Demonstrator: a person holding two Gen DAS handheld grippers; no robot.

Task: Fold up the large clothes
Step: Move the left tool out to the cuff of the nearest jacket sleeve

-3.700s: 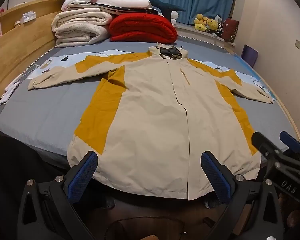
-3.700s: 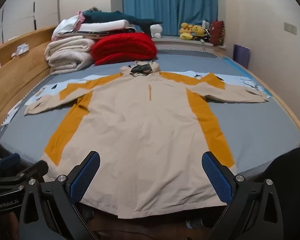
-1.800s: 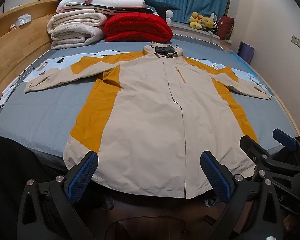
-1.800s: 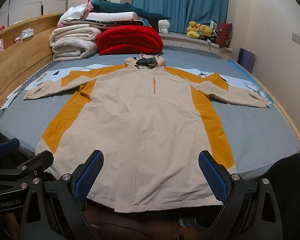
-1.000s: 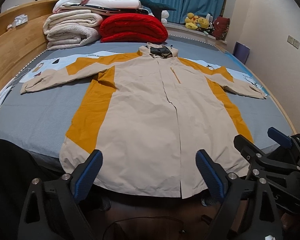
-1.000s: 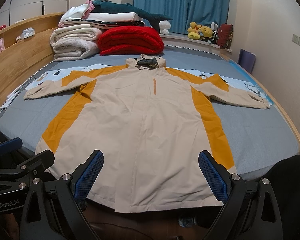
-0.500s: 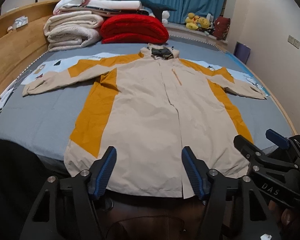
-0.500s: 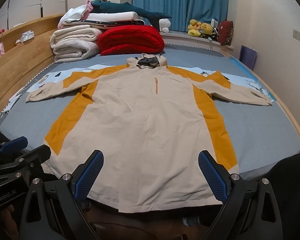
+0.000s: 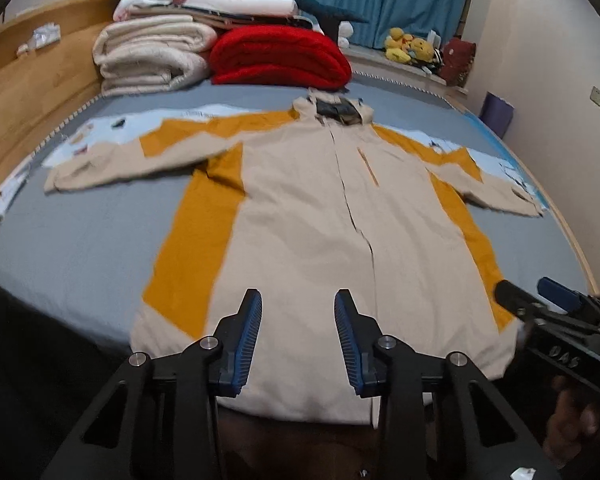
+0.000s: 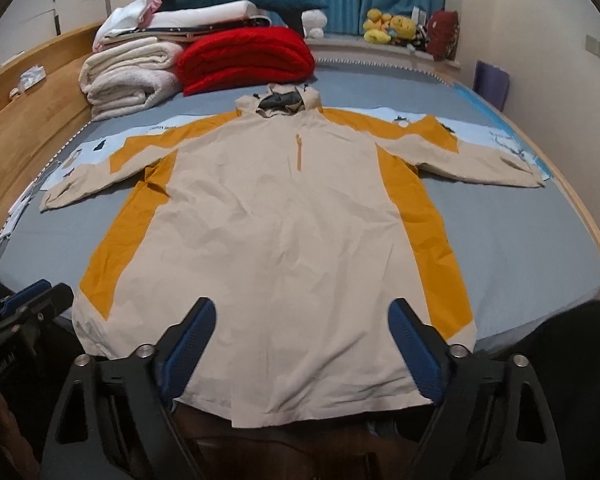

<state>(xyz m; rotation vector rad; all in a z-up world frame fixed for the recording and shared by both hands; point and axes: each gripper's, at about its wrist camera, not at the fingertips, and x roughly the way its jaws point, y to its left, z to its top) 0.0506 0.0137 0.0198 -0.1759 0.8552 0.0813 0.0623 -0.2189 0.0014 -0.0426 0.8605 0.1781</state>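
Note:
A long beige jacket with mustard-yellow side panels lies flat on the grey bed, front up, sleeves spread out, hood at the far end, hem hanging over the near edge. My left gripper hovers above the hem with its jaws closing; nothing is pinched between its blue pads. My right gripper also hangs over the hem, jaws wide and starting to close, holding nothing. It also shows at the right edge of the left wrist view, as the right gripper; the left gripper appears at the left edge of the right wrist view.
Folded cream blankets and a red quilt are stacked at the bed's far end. A wooden bed frame runs along the left. Plush toys sit on the sill under blue curtains. A person's dark clothing shows at the right.
The left gripper's jaws have narrowed a lot and it has moved forward over the hem. The right gripper's jaws have drawn in slightly as it moved forward.

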